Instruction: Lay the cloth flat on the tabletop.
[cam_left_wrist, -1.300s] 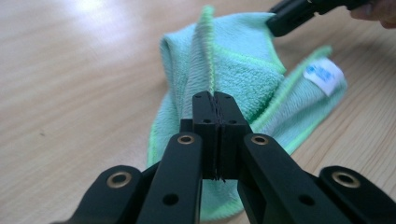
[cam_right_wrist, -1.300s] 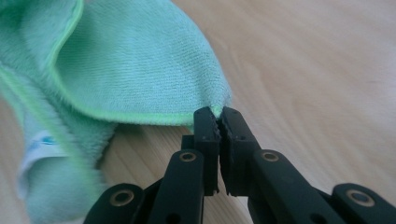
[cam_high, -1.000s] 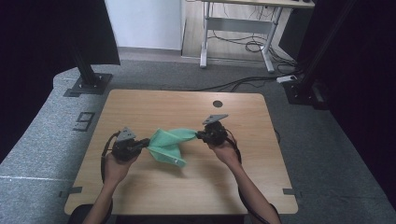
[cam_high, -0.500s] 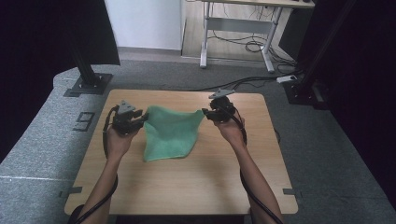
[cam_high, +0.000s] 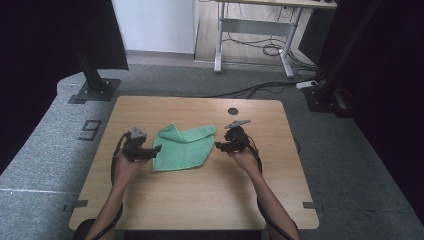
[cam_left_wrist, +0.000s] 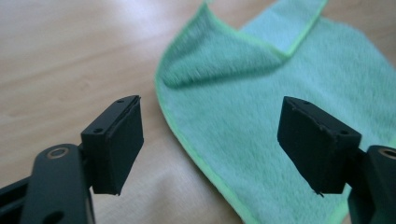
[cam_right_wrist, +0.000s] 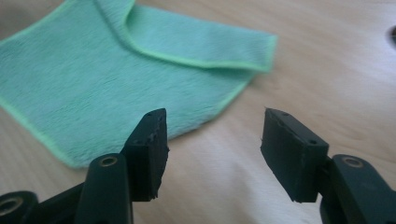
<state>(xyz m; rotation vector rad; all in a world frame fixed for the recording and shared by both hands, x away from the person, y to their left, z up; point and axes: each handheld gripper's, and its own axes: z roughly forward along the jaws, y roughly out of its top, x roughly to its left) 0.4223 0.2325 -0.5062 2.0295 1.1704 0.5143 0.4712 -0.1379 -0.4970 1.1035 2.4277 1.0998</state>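
Observation:
A green microfibre cloth (cam_high: 184, 146) lies flat on the wooden table (cam_high: 200, 200), its far edge folded over on itself. My left gripper (cam_high: 156, 149) sits at the cloth's left edge and my right gripper (cam_high: 218, 145) just off its right corner. Both have just been opening their jaws. In the left gripper view the left gripper (cam_left_wrist: 212, 144) stands open, with the cloth's (cam_left_wrist: 289, 88) hem lying under the gap, untouched by the pads. In the right gripper view the right gripper (cam_right_wrist: 215, 149) is open over bare wood, the cloth (cam_right_wrist: 107, 79) a little ahead of it.
A round dark hole (cam_high: 232, 111) sits in the table near its far edge. Black stand bases (cam_high: 94, 91) rest on the grey floor beyond the table's far corners, with cables and a desk frame (cam_high: 252, 35) behind them.
The cloth, held stretched between both grippers half a second ago, now lies on the table. Both grippers have let go, opened and drawn back toward the person.

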